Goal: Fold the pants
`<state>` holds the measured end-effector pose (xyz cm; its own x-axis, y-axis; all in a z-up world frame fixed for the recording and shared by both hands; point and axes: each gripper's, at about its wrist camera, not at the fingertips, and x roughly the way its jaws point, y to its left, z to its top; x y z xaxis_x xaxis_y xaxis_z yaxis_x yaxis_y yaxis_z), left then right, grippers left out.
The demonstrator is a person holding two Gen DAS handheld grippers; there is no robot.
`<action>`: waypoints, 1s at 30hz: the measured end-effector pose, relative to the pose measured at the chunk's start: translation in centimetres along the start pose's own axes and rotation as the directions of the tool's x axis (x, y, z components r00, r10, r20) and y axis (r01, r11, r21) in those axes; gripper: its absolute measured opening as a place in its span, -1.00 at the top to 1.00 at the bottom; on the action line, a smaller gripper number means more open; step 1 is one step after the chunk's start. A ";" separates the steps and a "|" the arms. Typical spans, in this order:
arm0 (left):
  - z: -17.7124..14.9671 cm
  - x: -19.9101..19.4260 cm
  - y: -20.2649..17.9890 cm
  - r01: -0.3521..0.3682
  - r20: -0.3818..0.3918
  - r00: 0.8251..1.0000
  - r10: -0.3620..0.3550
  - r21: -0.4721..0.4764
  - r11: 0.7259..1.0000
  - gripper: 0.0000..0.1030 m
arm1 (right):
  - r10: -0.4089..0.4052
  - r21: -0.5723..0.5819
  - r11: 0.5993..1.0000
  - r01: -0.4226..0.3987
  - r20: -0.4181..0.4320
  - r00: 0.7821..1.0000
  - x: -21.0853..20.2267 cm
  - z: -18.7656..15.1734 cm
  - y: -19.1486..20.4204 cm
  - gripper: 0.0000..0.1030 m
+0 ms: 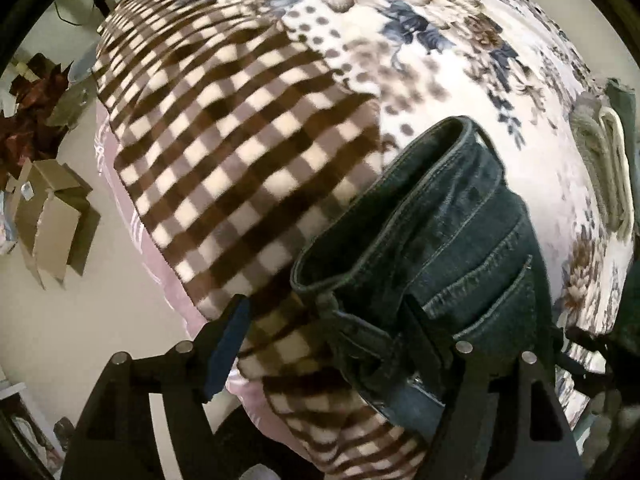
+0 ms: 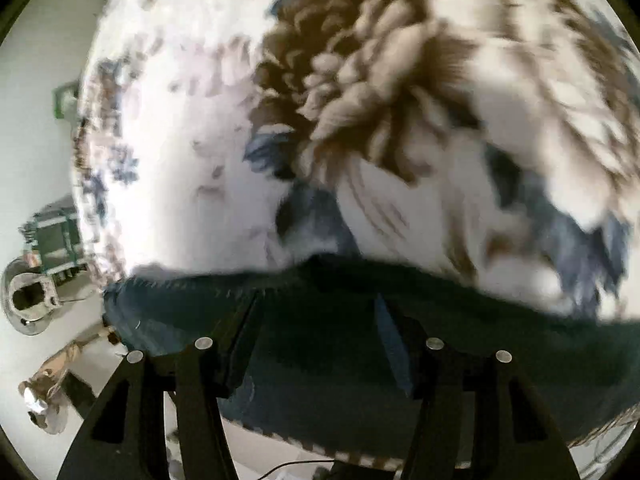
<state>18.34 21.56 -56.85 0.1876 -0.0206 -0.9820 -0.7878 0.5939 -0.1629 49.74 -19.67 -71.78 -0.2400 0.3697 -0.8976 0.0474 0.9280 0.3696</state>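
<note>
Dark blue jeans [image 1: 440, 248] lie on a bed blanket [image 1: 240, 152] with brown checks and flowers. In the left wrist view the waistband stands open near my left gripper [image 1: 320, 336]. Its fingers [image 1: 228, 340] are spread wide, and the right one is under or against the waistband. In the right wrist view dark denim [image 2: 320, 320] fills the space between the spread fingers [image 2: 392, 344] of my right gripper [image 2: 316, 340]. The view is blurred, and I cannot tell whether they press the cloth.
Folded grey and white clothes [image 1: 604, 168] lie at the blanket's right edge. Cardboard boxes [image 1: 52, 220] and clutter sit on the floor left of the bed. A green crate [image 2: 56, 240] and a metal pot [image 2: 28, 300] stand on the floor in the right wrist view.
</note>
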 end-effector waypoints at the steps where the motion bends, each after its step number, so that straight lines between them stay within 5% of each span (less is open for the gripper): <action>1: 0.0 0.3 0.2 0.013 -0.006 1.000 -0.013 -0.003 1.000 -0.44 | 0.000 0.013 1.000 0.000 -0.013 1.000 0.6 0.5 0.1 0.14; 2: 0.1 0.6 0.3 0.020 -0.012 1.000 -0.021 -0.005 1.000 -0.44 | 0.008 0.051 0.999 -0.008 0.004 1.000 0.8 0.7 -0.4 0.83; 10: 0.5 1.4 1.7 0.080 -0.062 0.995 -0.079 0.015 0.997 -0.66 | -0.088 0.013 0.996 0.088 0.062 0.994 -3.1 2.3 1.2 0.87; 11: 0.6 1.3 1.7 0.085 -0.066 0.994 -0.083 0.022 0.996 -0.66 | -0.094 0.013 0.996 0.093 0.053 0.994 -3.0 2.7 1.1 1.00; 13: 0.7 1.2 1.9 0.084 -0.072 0.994 -0.081 0.038 0.996 -0.66 | -0.175 -0.006 0.984 0.177 0.133 0.976 -3.4 3.5 2.1 1.00; 16: 0.8 0.5 1.9 0.092 -0.084 0.993 -0.088 0.052 0.994 -0.66 | -0.078 -0.042 0.996 0.079 0.018 0.997 -2.8 4.7 1.9 0.99; 18: 0.7 -0.1 1.7 0.088 -0.080 0.993 -0.082 0.065 0.994 -0.66 | -0.069 -0.114 0.991 0.069 0.004 0.998 -3.6 4.1 2.2 0.89; 20: 0.7 -0.7 1.5 0.088 -0.066 0.994 -0.083 0.066 0.994 -0.66 | -0.110 -0.170 0.979 0.109 -0.001 0.994 -4.2 3.2 1.8 0.03; 22: 0.8 -1.0 1.2 0.090 -0.058 0.995 -0.086 0.068 0.994 -0.66 | -0.116 -0.194 0.975 0.111 -0.016 0.993 -3.8 2.7 1.3 -0.18; 24: 0.7 -0.7 0.9 0.079 -0.056 0.996 -0.075 0.081 0.994 -0.66 | -0.148 -0.224 0.967 0.126 -0.084 0.985 -2.1 2.3 0.4 -0.16; 26: 0.8 0.3 0.5 0.043 -0.057 0.998 -0.037 0.106 0.993 -0.66 | -0.141 -0.276 0.953 0.127 -0.030 0.990 -2.0 1.6 0.3 0.72; 27: 0.8 0.7 0.5 0.036 -0.056 0.998 -0.029 0.115 0.993 -0.66 | -0.203 -0.291 0.934 0.208 0.049 0.978 -2.7 1.4 0.9 0.95; 28: 0.9 1.1 0.5 0.028 -0.060 0.998 -0.020 0.126 0.992 -0.66 | -0.238 -0.298 0.917 0.265 0.125 0.963 -3.6 1.2 1.4 0.97; 30: 1.0 1.5 0.6 0.036 -0.065 0.998 -0.027 0.142 0.989 -0.70 | -0.210 -0.185 0.951 0.249 0.206 0.956 -5.7 1.9 0.3 0.97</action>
<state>18.73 22.75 -58.35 0.1701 -0.0890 -0.9814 -0.6892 0.7011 -0.1830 52.92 -21.45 -66.99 -0.0393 0.1682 -0.9850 -0.1938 0.9657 0.1726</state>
